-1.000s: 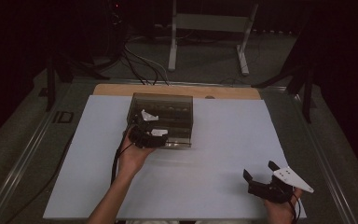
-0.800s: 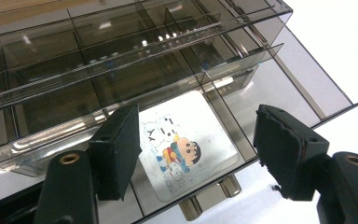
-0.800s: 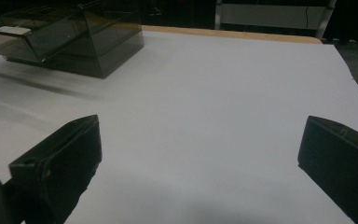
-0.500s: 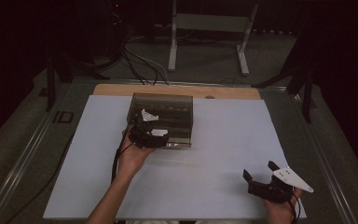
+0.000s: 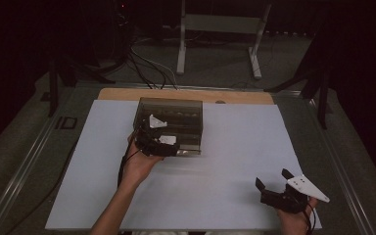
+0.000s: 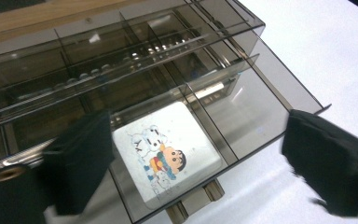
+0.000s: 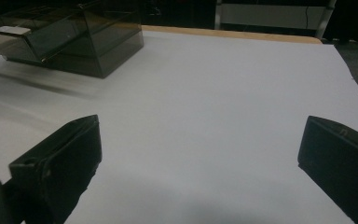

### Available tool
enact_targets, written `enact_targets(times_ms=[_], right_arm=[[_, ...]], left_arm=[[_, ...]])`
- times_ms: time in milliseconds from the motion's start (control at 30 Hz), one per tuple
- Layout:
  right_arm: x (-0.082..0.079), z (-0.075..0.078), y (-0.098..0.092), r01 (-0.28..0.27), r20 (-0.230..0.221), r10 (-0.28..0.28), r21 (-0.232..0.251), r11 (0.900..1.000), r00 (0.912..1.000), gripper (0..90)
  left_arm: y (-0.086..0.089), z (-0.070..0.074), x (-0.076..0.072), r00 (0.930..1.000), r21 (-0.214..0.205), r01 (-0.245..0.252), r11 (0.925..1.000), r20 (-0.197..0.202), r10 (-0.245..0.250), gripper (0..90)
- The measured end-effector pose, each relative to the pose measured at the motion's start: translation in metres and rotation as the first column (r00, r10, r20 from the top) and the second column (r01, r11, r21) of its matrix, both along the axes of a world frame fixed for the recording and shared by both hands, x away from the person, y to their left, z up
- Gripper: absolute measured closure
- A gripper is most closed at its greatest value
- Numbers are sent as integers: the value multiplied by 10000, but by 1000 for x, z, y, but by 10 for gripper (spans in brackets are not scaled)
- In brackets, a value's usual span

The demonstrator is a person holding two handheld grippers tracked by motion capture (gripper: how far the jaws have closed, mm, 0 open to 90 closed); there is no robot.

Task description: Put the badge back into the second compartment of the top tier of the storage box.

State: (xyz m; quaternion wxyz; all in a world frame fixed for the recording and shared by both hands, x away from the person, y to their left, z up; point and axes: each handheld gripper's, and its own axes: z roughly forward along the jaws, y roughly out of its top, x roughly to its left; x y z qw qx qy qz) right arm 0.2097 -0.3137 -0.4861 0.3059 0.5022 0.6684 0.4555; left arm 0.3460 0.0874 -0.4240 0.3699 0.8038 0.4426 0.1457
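My left gripper's point(image 6: 191, 163) jaws stood wide apart and had just been opening, with nothing pressed between the pads. In the left gripper view one black pad point(image 6: 81, 161) hung at the near left of the pulled-out drawer point(image 6: 242, 116), and the other pad was off the drawer's right corner, over the white table cover. Between them, lower down, lay the white square eraser point(image 6: 168, 151) with its cartoon print of a boy and a white dog. It rested flat on the floor of a front compartment of the drawer, free of both pads, with a thin divider wall just to its right. The compartment on the far side of that divider was bare smoked plastic.

The drawer belonged to the smoked clear organiser box point(image 5: 169, 125), which stood near the back middle of the white table cover point(image 5: 235, 147), just in front of a strip of bare wooden board point(image 5: 127, 94). In the high view my left hand point(image 5: 137, 164) held the gripper at the box's front left corner.

My right gripper point(image 5: 274, 182) was well apart from all that, near the front right corner of the cover. Its jaws were spread wide too, holding nothing, and in the right gripper view they framed plain white cover, with the box far off at the upper left.
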Motion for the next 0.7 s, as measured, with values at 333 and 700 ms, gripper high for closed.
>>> enact_targets(times_ms=[333, 700], right_arm=[[0, 0, 0, 2, 8, -2, 0, 10000, 10000, 0], [0, 0, 0, 9, 18, -9, 16, 10000, 10000, 0]], left_arm=[[-4, 0, -4, 9989, 236, 463, 9986, 109, -465, 23], [-6, 3, -9, 9966, 156, 754, 9970, 311, -759, 10]])
